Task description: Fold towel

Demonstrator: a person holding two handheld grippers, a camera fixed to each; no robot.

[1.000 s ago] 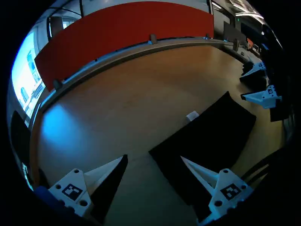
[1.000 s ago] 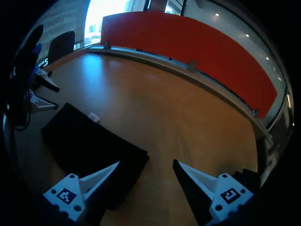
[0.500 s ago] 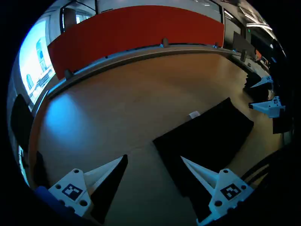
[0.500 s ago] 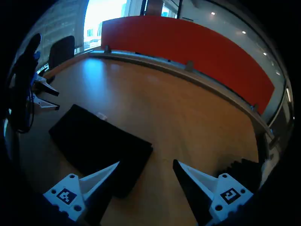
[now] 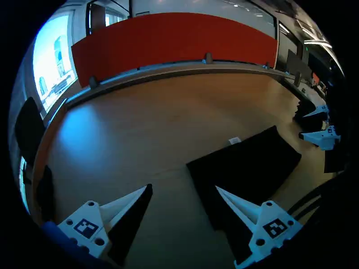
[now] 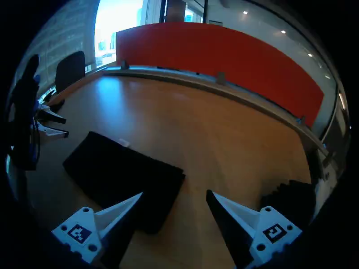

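Note:
A dark folded towel (image 5: 244,168) lies flat on the wooden table (image 5: 148,121), with a small white tag (image 5: 234,141) at its far edge. My left gripper (image 5: 181,197) hovers open above the towel's near left corner, nothing between its fingers. In the right gripper view the same towel (image 6: 123,172) lies left of centre, its tag (image 6: 124,142) on the far side. My right gripper (image 6: 175,201) is open over the towel's near right corner and holds nothing. Each view shows the other gripper farther off: the right gripper (image 5: 319,130) and the left gripper (image 6: 50,123).
A red partition (image 5: 175,40) runs along the table's far edge. A dark chair (image 6: 69,67) stands at the table's end near bright windows. A dark ribbed object (image 6: 289,201) sits at the right of the right gripper view. Bare tabletop stretches beyond the towel.
Both grippers have drawn back and risen slightly from the towel, which looks smaller and farther now. The towel has not moved. Both grippers remain open.

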